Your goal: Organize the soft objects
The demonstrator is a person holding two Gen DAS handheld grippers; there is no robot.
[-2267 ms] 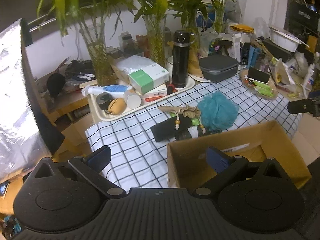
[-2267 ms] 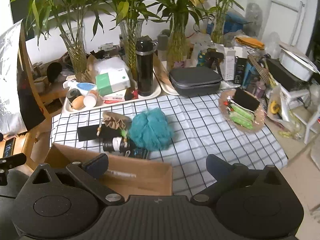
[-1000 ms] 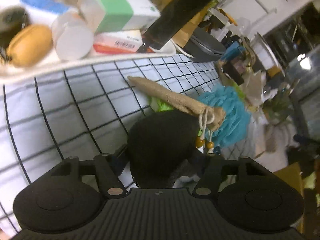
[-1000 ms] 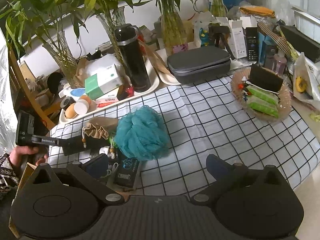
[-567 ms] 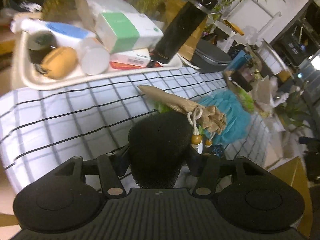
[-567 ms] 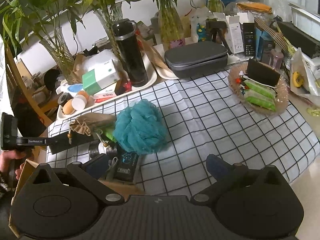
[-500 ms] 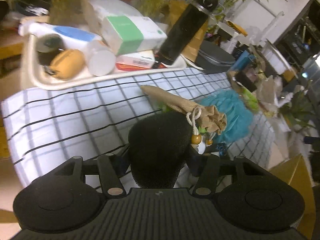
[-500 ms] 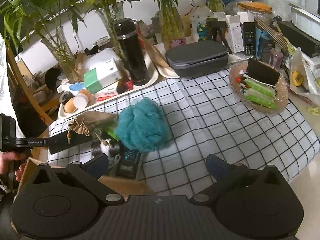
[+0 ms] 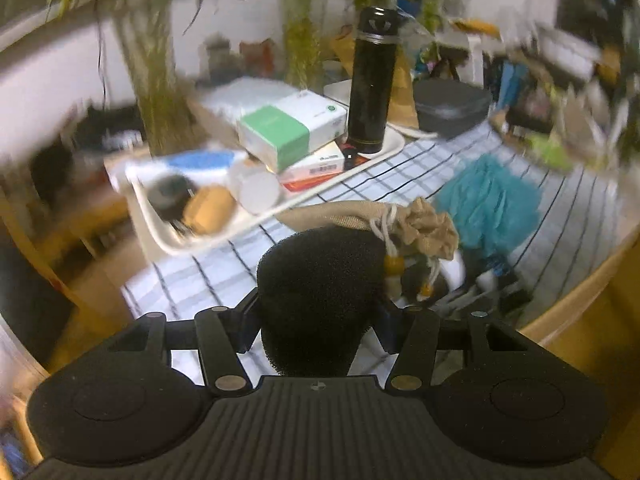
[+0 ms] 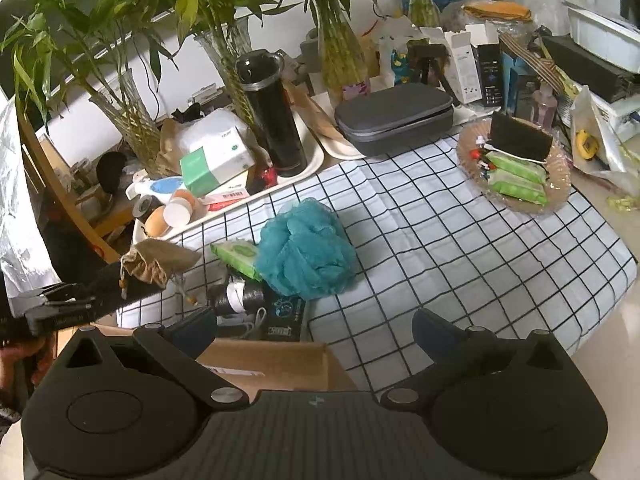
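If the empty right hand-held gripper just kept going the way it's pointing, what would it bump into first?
Probably the cardboard box rim just beyond the right hand-held gripper; clearing that, the dark clutter and teal bath pouf on the checked cloth. Depth is hard to judge here.

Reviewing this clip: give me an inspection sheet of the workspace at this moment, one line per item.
Surface: checked tablecloth, crowded along the back.
Job's things: black foam block clamped in the left gripper, burlap pouch draped on it; teal bath pouf on the cloth; cardboard box at the near edge.
Clutter: white tray with black flask and boxes; grey case; plate of wipes.
Grippers: left shut on the foam; right gripper open, empty.
Cables: white cord near the box.
Surroundings: bamboo vases, shelves.
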